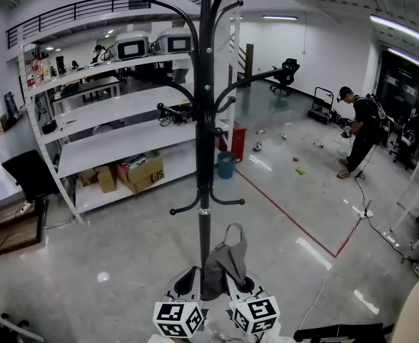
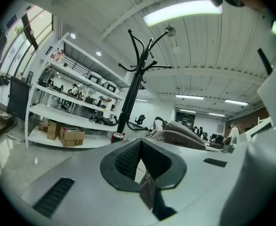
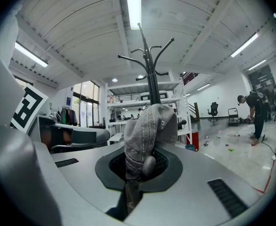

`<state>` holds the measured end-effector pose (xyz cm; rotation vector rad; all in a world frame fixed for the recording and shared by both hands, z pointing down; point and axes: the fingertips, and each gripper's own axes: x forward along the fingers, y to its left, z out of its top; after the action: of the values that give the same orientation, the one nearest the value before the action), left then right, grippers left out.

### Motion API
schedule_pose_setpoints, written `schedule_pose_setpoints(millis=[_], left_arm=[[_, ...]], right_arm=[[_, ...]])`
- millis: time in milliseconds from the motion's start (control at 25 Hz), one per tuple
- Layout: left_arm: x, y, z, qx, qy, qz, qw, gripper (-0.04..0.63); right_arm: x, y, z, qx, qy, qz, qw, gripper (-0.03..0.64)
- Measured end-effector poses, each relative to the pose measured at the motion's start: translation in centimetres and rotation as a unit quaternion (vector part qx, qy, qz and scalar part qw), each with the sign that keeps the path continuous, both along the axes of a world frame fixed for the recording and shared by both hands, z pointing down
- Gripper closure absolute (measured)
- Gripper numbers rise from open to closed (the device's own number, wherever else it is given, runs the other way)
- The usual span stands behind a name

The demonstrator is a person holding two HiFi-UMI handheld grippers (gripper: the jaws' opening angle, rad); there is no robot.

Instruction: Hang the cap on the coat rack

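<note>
A tall black coat rack point(image 1: 205, 120) with curved hooks stands straight ahead of me on the grey floor. Low in front of its pole hangs the grey cap point(image 1: 223, 261), bunched up between both grippers. My right gripper point(image 1: 242, 286) is shut on the cap point(image 3: 147, 126), whose ribbed fabric bulges out of the jaws. My left gripper point(image 1: 192, 283) is shut on a thin edge of the cap point(image 2: 148, 188); the rest of the cap point(image 2: 182, 134) shows to its right. The coat rack point(image 2: 130, 93) rises beyond the left gripper point(image 2: 145, 173), and the coat rack point(image 3: 153, 84) also stands behind the right gripper point(image 3: 138, 169).
White shelving point(image 1: 116, 113) with cardboard boxes point(image 1: 141, 171) runs along the left behind the rack. A black chair point(image 1: 34, 174) stands at far left. A blue bin point(image 1: 225, 164) and red tape line point(image 1: 288, 216) lie beyond. A person point(image 1: 359, 131) stands at the right.
</note>
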<state>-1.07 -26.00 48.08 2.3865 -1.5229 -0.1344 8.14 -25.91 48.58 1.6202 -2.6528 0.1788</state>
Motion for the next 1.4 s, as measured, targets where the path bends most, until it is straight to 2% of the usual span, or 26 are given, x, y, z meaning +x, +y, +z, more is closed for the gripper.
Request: schedule_pose_setpoints(millis=[400,680,920,1240,1400], left_arm=[[-1.0,-2.8,-0.3,-0.001,-0.006,-0.011,0.9999,0.594],[-2.2,-4.8,-1.8,0.018,-0.011,-0.016,0.9997,0.594],[-3.0,-4.8,-1.8,0.018,-0.006,-0.015,0.9997,0.594],[-4.0,-5.4,-2.5,0.030,-0.005,-0.020,0.9993,0.594],[-4.8,-5.6,-2.3,0.027,0.001,-0.029,0.9992,0.594]], right_arm=[[-0.1,-2.1,-0.3,0.009,0.005,0.002,1.000,0.601],[-0.4,-2.9,-5.9,0.106,0.036,0.004,0.994,0.601],[-1.1,-3.2,-11.6,0.184,0.035,0.005,0.982,0.601],[-1.2,-4.2,-16.3,0.243,0.035,0.015,0.969,0.601],[-1.7,-4.6,-17.5,0.258,0.035,0.013,0.965,0.601]])
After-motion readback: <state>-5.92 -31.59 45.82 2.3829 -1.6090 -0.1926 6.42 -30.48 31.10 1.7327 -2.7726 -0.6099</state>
